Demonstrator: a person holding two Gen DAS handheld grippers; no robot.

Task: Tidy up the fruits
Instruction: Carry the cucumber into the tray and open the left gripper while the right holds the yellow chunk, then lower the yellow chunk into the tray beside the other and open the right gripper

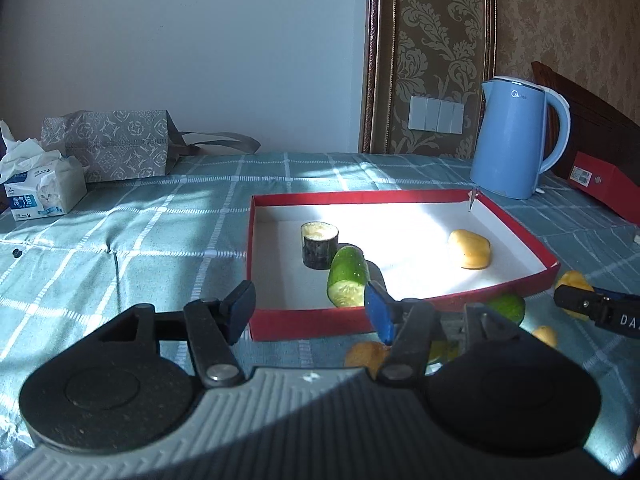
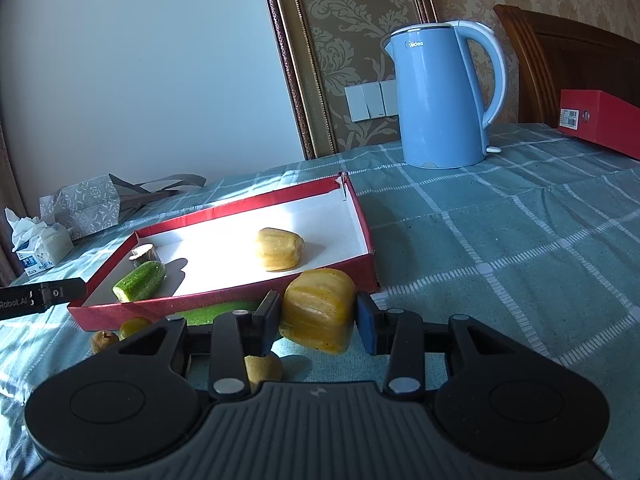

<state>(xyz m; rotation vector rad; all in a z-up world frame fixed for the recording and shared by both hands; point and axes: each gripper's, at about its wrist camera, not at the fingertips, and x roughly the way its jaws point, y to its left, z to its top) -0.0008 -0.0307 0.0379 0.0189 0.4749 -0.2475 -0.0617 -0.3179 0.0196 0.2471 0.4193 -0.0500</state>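
Observation:
A red tray (image 1: 256, 216) with a white floor holds a dark-skinned cut chunk (image 1: 319, 250), a green cucumber half (image 1: 347, 276) and a yellow fruit piece (image 1: 469, 249). My left gripper (image 1: 310, 308) hangs open just before the tray's near wall, with nothing between its pads. My right gripper (image 2: 318, 324) is shut on a second yellow fruit piece (image 2: 320, 316), held just outside the tray's (image 2: 366, 236) near right corner. The left wrist view catches this gripper's black finger (image 1: 580, 300) at the right edge. A green cucumber piece (image 2: 216, 314) lies outside the tray.
Small brown and yellow fruits (image 2: 134, 326) (image 2: 264, 366) lie on the checked cloth before the tray. A blue kettle (image 1: 512, 136) stands behind its far right corner, beside a red box (image 1: 604, 188). A tissue box (image 1: 44, 188) and a patterned bag (image 1: 116, 144) sit far left.

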